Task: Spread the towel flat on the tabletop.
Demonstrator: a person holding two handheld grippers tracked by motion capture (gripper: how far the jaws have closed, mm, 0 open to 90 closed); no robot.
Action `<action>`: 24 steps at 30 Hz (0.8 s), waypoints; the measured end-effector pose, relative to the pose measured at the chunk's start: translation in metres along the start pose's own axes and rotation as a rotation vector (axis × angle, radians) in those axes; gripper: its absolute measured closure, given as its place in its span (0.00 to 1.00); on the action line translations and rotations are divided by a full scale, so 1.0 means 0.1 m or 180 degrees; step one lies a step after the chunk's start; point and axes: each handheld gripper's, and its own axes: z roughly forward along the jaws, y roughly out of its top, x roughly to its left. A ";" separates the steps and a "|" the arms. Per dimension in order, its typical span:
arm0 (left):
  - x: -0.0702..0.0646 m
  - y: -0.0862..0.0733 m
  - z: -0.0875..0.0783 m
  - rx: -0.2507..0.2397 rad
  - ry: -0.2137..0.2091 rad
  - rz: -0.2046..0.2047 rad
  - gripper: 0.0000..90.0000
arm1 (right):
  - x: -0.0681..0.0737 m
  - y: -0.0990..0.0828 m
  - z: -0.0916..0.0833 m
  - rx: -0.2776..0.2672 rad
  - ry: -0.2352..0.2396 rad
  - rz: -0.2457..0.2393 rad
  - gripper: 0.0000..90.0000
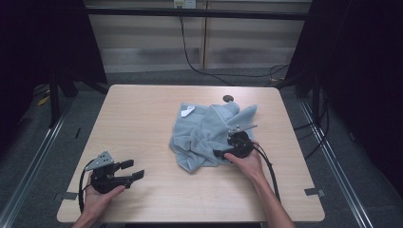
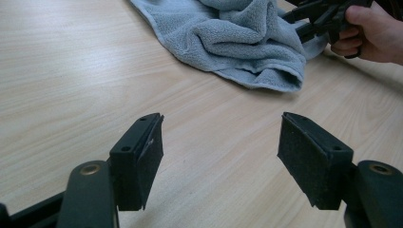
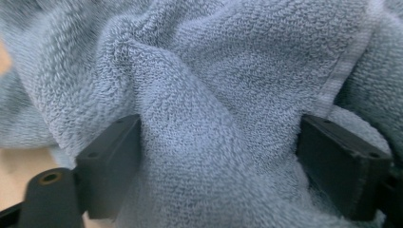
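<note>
From above, our right tool is pushed into the crumpled towel's near edge. Left tool, released, faces bare desk. Between the right tool's spread jaws bulges a thick fold; clenching may bunch several layers.

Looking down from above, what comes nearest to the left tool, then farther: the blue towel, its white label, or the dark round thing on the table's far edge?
From the left tool:
1. Blue towel, crumpled right of centre.
2. White label, at its far left corner.
3. Dark round thing, by the far edge.
</note>
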 end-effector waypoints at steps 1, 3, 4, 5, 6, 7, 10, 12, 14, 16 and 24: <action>0.00 0.00 0.01 -0.0001 0.0002 0.0002 0.35 | 0.03 0.00 0.00 0.0024 -0.0075 -0.0044 0.20; 0.00 0.00 0.01 0.0020 0.0001 0.0009 0.35 | 0.05 0.01 -0.01 0.0088 -0.0133 -0.0111 0.31; 0.00 0.00 0.01 0.0020 0.0001 0.0009 0.35 | 0.05 0.01 -0.01 0.0088 -0.0133 -0.0111 0.31; -0.01 0.00 0.01 0.0029 0.0002 0.0038 0.35 | 0.03 0.00 -0.04 0.0055 -0.0098 -0.0091 0.50; -0.01 0.00 0.01 0.0029 0.0002 0.0038 0.35 | 0.03 -0.03 -0.05 0.0000 -0.0083 -0.0060 0.54; -0.02 0.00 0.01 0.0032 -0.0003 0.0044 0.35 | 0.03 -0.05 -0.05 -0.0038 -0.0039 -0.0052 0.60; -0.02 0.00 0.02 0.0022 0.0020 0.0037 0.35 | 0.07 -0.07 -0.06 -0.0060 -0.0002 -0.0066 0.69; -0.02 0.01 0.02 -0.0007 0.0030 0.0042 0.35 | 0.09 -0.08 -0.06 -0.0061 0.0027 -0.0074 0.73; -0.03 0.01 0.02 -0.0013 0.0010 0.0041 0.35 | 0.10 -0.09 -0.06 -0.0065 0.0062 -0.0090 0.74; -0.04 0.02 0.02 -0.0032 0.0015 0.0055 0.35 | 0.14 -0.10 -0.06 -0.0064 0.0136 -0.0094 0.75; -0.05 0.03 0.02 -0.0056 -0.0021 0.0045 0.36 | 0.37 -0.20 -0.11 -0.0001 0.0337 -0.0221 0.75</action>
